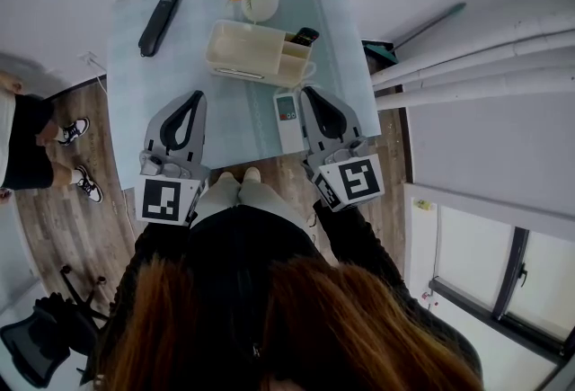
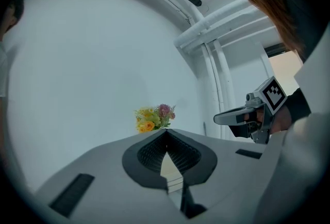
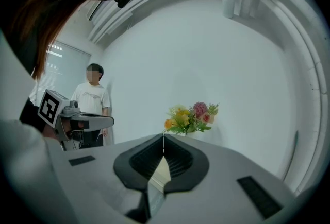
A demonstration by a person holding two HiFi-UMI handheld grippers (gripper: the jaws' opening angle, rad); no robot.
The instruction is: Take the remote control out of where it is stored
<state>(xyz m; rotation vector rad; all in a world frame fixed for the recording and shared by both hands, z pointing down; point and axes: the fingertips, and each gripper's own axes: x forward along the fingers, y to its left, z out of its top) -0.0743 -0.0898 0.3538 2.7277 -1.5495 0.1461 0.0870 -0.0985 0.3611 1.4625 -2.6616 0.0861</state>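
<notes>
Both the left gripper (image 1: 196, 96) and the right gripper (image 1: 308, 92) had their fingers pressed together on nothing; a white remote (image 1: 287, 118) lay flat on the table (image 1: 135, 84) just left of the right fingertips, near the table's front edge, and what looked like a dark remote (image 1: 305, 36) stood in the end compartment of the organizer (image 1: 235, 48) ahead of them. I judged that a sideways swing of the right fingers could knock the white one off that edge, and that going for the dark one without opening first would ram it deeper or shove the organizer into the vase (image 1: 262, 4) beyond
</notes>
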